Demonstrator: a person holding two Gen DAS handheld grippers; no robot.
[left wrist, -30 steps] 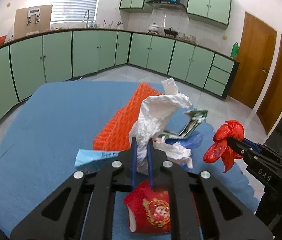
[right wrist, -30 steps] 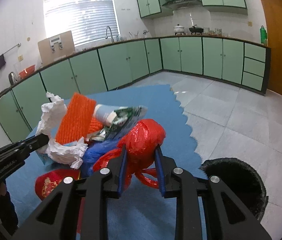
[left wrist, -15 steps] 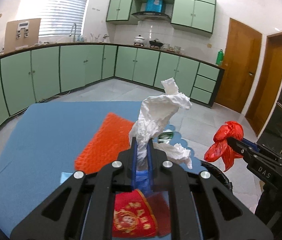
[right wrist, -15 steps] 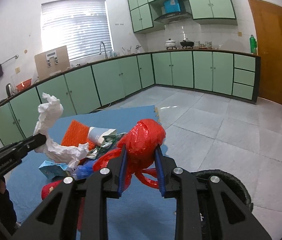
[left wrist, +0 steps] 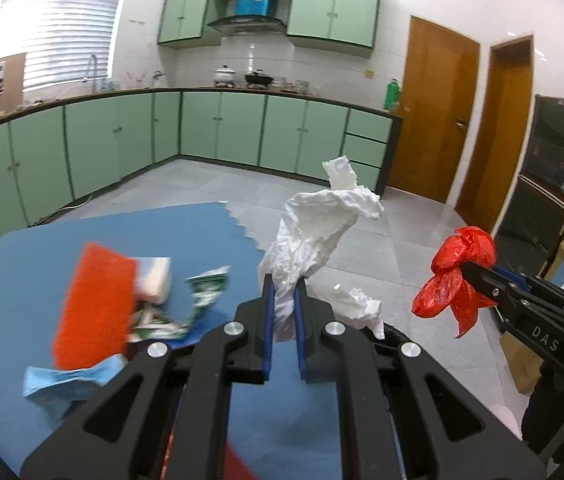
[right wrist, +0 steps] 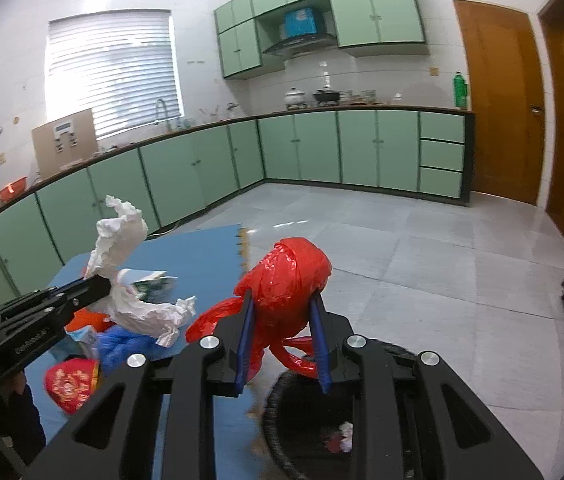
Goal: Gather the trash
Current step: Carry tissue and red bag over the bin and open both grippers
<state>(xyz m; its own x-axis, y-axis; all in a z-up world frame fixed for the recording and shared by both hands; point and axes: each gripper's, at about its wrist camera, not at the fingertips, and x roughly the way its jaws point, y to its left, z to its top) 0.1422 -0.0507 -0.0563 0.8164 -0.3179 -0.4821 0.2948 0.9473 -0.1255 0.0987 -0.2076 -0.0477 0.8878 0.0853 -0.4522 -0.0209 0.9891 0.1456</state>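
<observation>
Trash filled both tongs: the left gripper (left wrist: 282, 300) was clamped on a crumpled white tissue (left wrist: 314, 236), the right gripper (right wrist: 282, 320) pinched a knotted red plastic bag (right wrist: 286, 284). A second ago both loads hung over the littered blue mat (left wrist: 61, 248); they had since swung off its edge toward the black bin (right wrist: 302, 420), now just under the red bag. More scraps lay on the mat: an orange sponge (left wrist: 93, 304), a green wrapper (left wrist: 205, 292), a red packet (right wrist: 71, 384). Dropping seemed next; collection looked far from finished.
</observation>
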